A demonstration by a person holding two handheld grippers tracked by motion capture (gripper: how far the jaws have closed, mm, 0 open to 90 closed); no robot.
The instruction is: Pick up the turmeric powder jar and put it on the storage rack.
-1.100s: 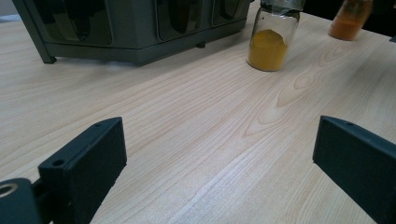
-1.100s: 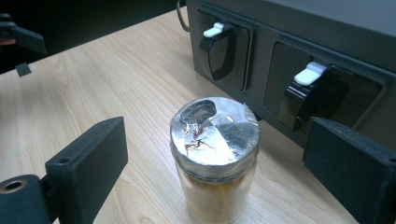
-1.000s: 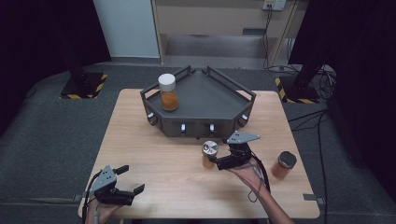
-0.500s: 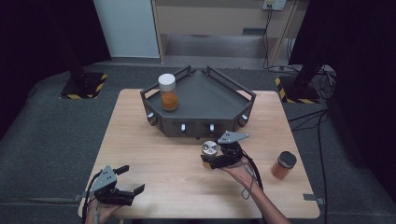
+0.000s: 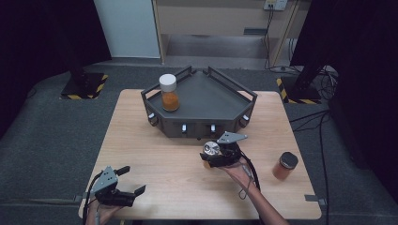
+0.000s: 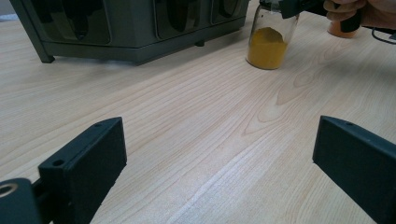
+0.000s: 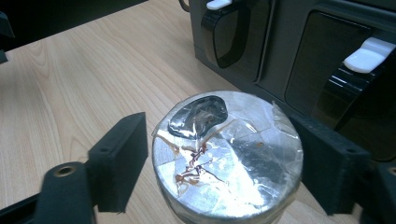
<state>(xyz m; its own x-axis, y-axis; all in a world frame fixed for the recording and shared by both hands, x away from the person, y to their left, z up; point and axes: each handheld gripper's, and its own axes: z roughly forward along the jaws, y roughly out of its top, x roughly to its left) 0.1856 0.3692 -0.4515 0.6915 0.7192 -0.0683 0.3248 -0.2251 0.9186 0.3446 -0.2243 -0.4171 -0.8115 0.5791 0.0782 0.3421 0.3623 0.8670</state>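
Your right gripper [image 5: 210, 157] sits around the foil-topped jar [image 5: 210, 150] on the table [image 5: 155, 154], just in front of the dark tray [image 5: 220, 93]. Its jaws have just been closing, with the jar between them. In the right gripper view the right jaw looks to be against the jar [image 7: 227, 154] wall; the left jaw is just beside it, and I can't tell for sure whether it touches. So call it narrow, closing in on the jar, firm grip not confirmed. The jar stands upright on the wood, yellow-orange powder in its lower part, as the left gripper view [image 6: 271, 39] shows. The foil seal has tape over it and brownish smears.

Your left gripper [image 5: 129, 180] rests low at the near left corner of the table, jaws wide, nothing between them, just bare wood in the left gripper view. It is well apart from the jar.

Other things: a white-capped jar [image 5: 169, 92] with orange contents stands upright on the tray's left part. A dark-lidded jar [image 5: 285, 166] with orange contents stands on the table to the right of your right hand [image 5: 237, 169], near the table's right edge.
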